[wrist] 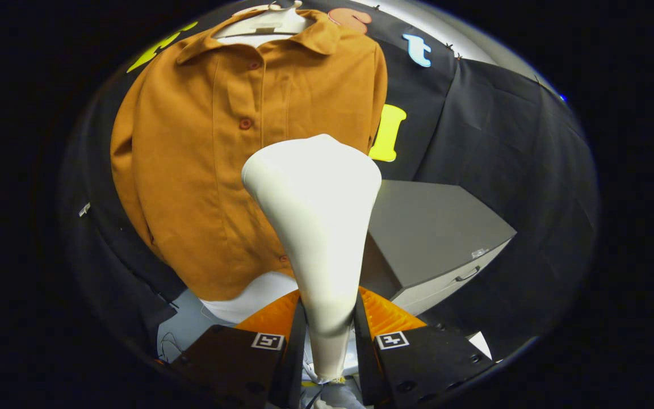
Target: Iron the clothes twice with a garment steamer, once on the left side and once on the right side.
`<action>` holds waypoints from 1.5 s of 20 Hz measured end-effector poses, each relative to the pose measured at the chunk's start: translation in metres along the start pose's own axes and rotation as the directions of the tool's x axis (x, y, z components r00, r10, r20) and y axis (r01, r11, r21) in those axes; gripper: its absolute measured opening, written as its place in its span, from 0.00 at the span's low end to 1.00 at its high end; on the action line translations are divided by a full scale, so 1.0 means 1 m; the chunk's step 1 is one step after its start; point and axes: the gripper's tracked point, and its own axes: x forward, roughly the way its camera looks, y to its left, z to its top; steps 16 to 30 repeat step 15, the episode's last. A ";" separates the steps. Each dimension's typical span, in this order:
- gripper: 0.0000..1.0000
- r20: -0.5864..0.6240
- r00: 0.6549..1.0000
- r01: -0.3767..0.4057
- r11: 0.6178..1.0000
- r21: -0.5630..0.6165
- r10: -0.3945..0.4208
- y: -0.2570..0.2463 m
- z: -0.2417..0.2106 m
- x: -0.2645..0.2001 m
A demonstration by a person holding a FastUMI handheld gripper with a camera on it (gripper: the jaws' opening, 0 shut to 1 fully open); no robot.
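Right now, in the gripper view, my tongs (327, 335) are closed down on the neck of the garment steamer (315, 227) — both fingers press against its slim handle, one on each side, and the wide head flares out ahead of the fingertips. Beyond that head hangs the shirt (202, 170), buttoned up on a hanger (267, 20) against the booth's cloth wall. The steamer head sits in front of the shirt's lower half, just to the right of the button strip, so it is lined up with the panel on that side. Whether the head touches the cloth I cannot tell; it hides the spot where contact would be.

As for progress — I judge the pick-up done, since the steamer is firmly in my grip and raised to the garment. Nothing in the fabric tells me whether either pass has been made, so I count both sides as possibly still to do. Off to the right of the tongs stands a grey cabinet (435, 227), well clear of the shirt.
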 end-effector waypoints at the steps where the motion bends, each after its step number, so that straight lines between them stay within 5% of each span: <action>1: 0.44 0.025 1.000 -0.006 1.000 0.003 0.006 -0.008 0.008 -0.004; 15: 0.44 0.372 0.921 -0.134 0.991 0.021 0.117 -0.077 0.114 -0.085; 30: 0.44 0.372 0.921 -0.134 0.991 0.021 0.117 -0.077 0.114 -0.085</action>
